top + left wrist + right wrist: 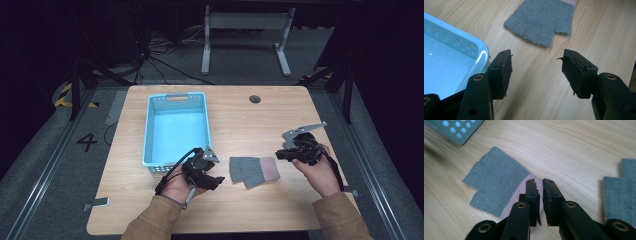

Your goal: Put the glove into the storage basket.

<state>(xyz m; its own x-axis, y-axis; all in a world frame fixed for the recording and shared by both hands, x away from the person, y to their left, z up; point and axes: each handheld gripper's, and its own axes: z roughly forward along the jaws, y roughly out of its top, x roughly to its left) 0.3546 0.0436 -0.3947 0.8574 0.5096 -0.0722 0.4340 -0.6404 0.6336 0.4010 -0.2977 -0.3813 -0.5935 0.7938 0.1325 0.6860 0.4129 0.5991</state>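
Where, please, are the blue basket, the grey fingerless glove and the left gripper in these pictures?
blue basket (150,131): high view, on its left wall.
grey fingerless glove (247,171): high view, on the grey knit palm.
left gripper (536,70): left gripper view, midway between its parted fingertips.

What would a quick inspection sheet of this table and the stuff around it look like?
Surface: wooden table, with a round hole near the far edge.
Job's things: light blue basket, nothing in it; grey fingerless glove with a pink cuff, lying flat. The right gripper view shows grey knit fabric at its right edge, apparently a second one.
Clutter: nothing seen.
Grippers: left gripper open, by the basket corner; right gripper nearly shut, holding nothing, over the pink cuff.
Cables: black cable loops from the left gripper; floor wires behind the table.
Surroundings: grey table frame, painted 4 on the floor.
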